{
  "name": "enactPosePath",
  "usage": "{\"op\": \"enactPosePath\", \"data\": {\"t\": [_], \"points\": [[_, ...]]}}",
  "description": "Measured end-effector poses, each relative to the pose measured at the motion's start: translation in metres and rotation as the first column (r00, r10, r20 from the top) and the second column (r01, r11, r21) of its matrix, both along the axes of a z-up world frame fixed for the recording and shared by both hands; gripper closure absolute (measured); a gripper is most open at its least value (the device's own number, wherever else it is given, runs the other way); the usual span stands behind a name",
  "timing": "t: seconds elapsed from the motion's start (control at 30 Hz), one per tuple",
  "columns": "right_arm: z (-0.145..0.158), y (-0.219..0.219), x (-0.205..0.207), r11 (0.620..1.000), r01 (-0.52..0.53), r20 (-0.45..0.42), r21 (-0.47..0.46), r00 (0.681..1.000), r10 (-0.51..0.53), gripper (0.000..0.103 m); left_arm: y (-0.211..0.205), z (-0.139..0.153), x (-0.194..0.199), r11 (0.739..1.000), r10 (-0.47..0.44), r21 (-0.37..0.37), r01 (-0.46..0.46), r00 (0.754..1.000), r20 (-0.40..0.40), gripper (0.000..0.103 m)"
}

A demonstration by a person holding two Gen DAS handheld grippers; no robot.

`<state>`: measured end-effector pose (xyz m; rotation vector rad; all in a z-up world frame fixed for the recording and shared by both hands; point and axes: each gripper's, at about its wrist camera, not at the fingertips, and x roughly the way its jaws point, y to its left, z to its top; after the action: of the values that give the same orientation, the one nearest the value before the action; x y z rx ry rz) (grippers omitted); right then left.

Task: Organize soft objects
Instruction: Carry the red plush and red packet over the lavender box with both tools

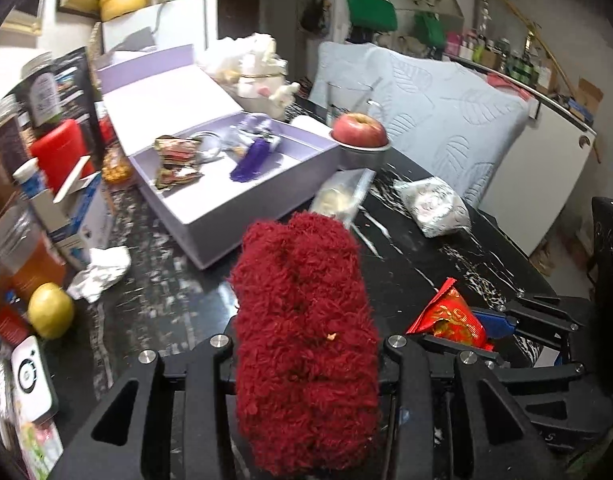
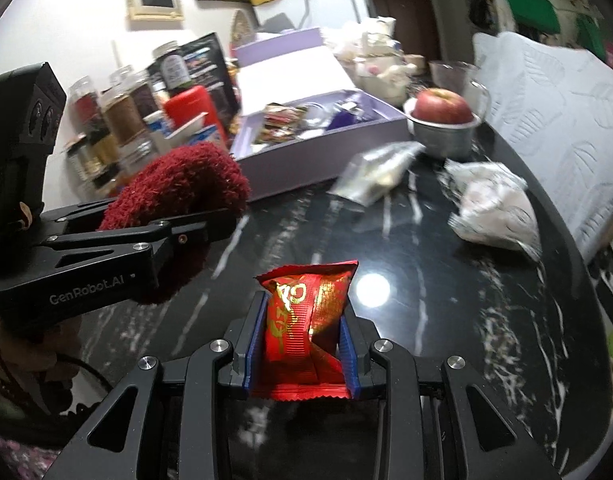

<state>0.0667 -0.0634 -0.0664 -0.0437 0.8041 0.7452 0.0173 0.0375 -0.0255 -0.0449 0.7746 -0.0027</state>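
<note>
lengthwise, the fuzzy red sock (image 1: 302,332) points away between, seemingly, clamped jaws.

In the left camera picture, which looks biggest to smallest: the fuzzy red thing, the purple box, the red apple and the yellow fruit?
1. Purple box and fuzzy red thing: about alike. The fuzzy thing sits right at the camera, so I won't rank them.
2. Red apple and yellow fruit: look alike too.

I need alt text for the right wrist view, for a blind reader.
The right gripper clamps a crinkled red foil snack packet above a black marble table. At left, the left gripper holds a fuzzy dark red cloth.
</note>
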Motion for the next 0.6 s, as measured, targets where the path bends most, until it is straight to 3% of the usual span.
{"op": "enactPosePath", "data": {"t": [0.33,0.6], "points": [[0.021,0.037,-0.005,0.996,-0.088,0.066,0.032,0.994,0.085,0.071,0.037,0.022,-0.01,0.996,0.084,0.011,-0.085,0.995,0.057,0.065],[0.053,0.058,0.008,0.99,-0.135,0.153,0.038,0.98,0.128,0.071,0.055,0.042,0.0,0.995,0.095,0.002,-0.096,0.99,0.104,0.065]]}}
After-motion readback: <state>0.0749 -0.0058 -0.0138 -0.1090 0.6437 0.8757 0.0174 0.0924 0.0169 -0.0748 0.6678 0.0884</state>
